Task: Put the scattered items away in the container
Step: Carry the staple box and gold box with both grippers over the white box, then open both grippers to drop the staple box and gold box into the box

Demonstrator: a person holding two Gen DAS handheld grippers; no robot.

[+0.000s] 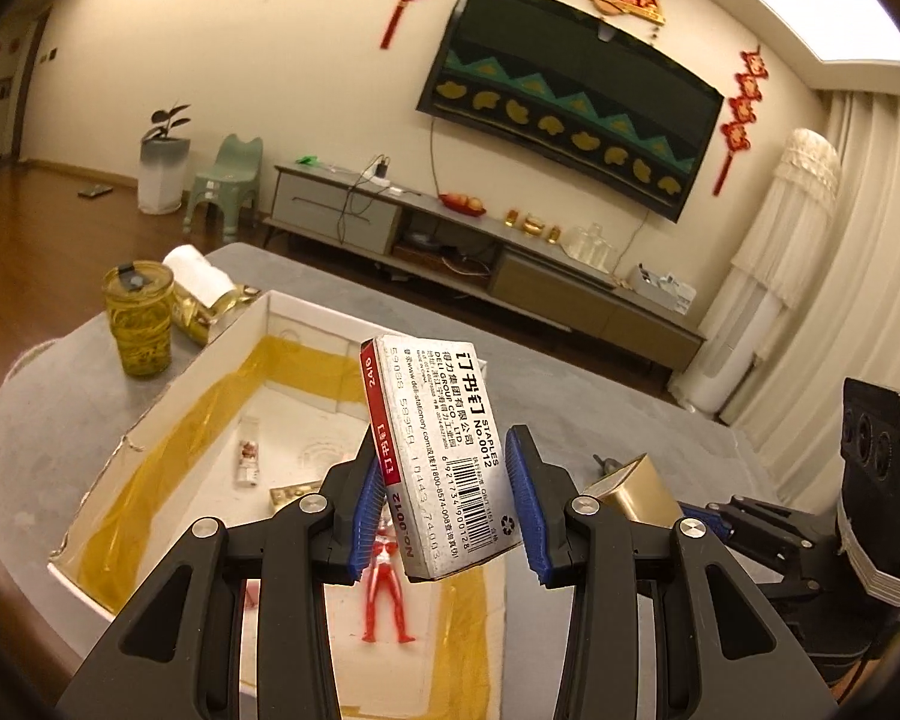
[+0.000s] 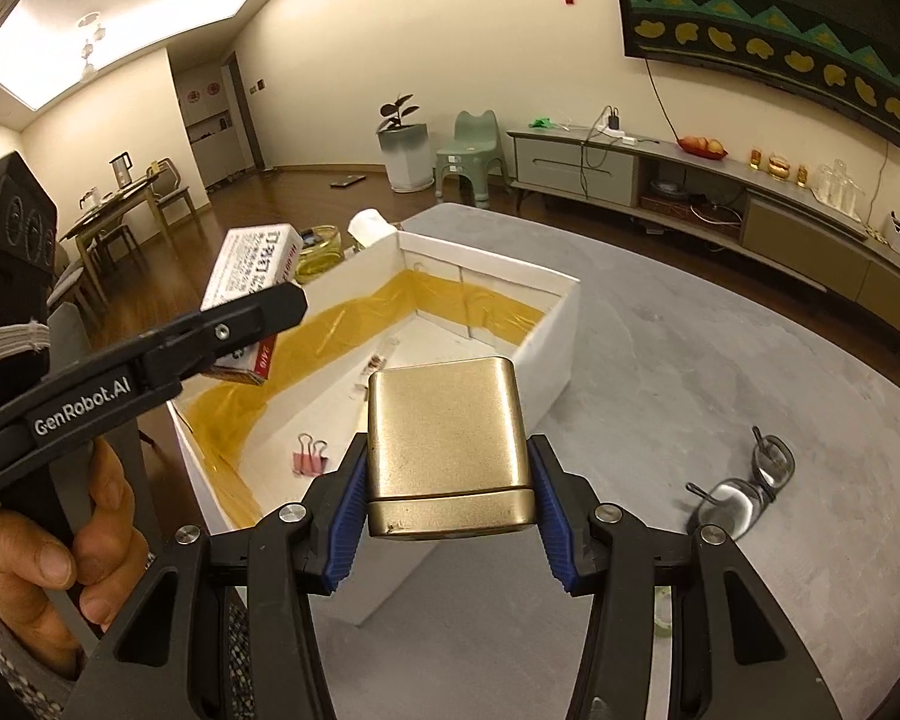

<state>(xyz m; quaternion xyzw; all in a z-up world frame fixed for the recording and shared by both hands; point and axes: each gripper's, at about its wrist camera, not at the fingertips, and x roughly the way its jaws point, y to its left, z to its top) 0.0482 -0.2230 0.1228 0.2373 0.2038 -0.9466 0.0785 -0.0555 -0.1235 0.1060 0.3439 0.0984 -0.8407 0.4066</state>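
My left gripper (image 1: pixel 447 504) holds a grey and red staples box (image 1: pixel 444 456) above the white cardboard box (image 1: pixel 168 396); the right pad stands a little off the box's edge. The staples box also shows in the right wrist view (image 2: pixel 252 282). My right gripper (image 2: pixel 450 510) is shut on a gold tin (image 2: pixel 447 450) over the near right edge of the white box (image 2: pixel 546 336). Inside the box lie a red toy figure (image 1: pixel 387 588), a small vial (image 1: pixel 248 459) and a pink binder clip (image 2: pixel 310 461).
Eyeglasses (image 2: pixel 744 480) lie on the grey table (image 2: pixel 690 330) right of the box. A jar of yellow liquid (image 1: pixel 138 318), a paper roll (image 1: pixel 198 279) and gold packaging (image 1: pixel 195 315) stand beyond the box's far left corner.
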